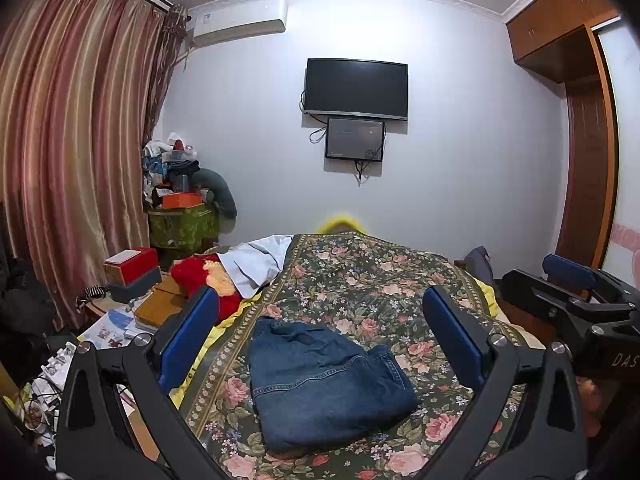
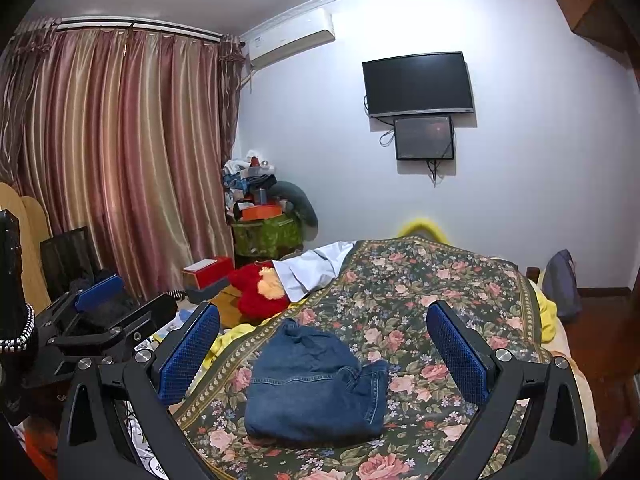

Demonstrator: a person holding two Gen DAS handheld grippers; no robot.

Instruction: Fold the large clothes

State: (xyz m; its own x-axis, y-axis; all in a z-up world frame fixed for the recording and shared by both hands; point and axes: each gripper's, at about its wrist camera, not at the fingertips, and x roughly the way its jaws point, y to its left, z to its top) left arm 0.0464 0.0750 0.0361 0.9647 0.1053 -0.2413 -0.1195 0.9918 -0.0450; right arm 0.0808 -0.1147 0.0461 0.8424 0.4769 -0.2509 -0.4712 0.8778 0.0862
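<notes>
A pair of blue jeans [image 1: 320, 384] lies folded into a compact bundle on the floral bedspread [image 1: 380, 280], also seen as the jeans [image 2: 316, 388] in the right wrist view. My left gripper [image 1: 320, 336] hovers above and behind the bundle, open, with its blue pads wide apart and nothing between them. My right gripper [image 2: 324, 352] is also open over the jeans, empty. The right gripper's body [image 1: 576, 296] shows at the right edge of the left view, and the left gripper's body [image 2: 100, 312] at the left of the right view.
A red plush toy [image 1: 208, 284] and a pale blue cloth [image 1: 256, 264] lie at the bed's left side. A cluttered bedside surface with red boxes [image 1: 130, 266] and papers stands left. Curtains [image 1: 72, 140], a wall TV [image 1: 356, 88] and a wardrobe [image 1: 588, 160] surround the bed.
</notes>
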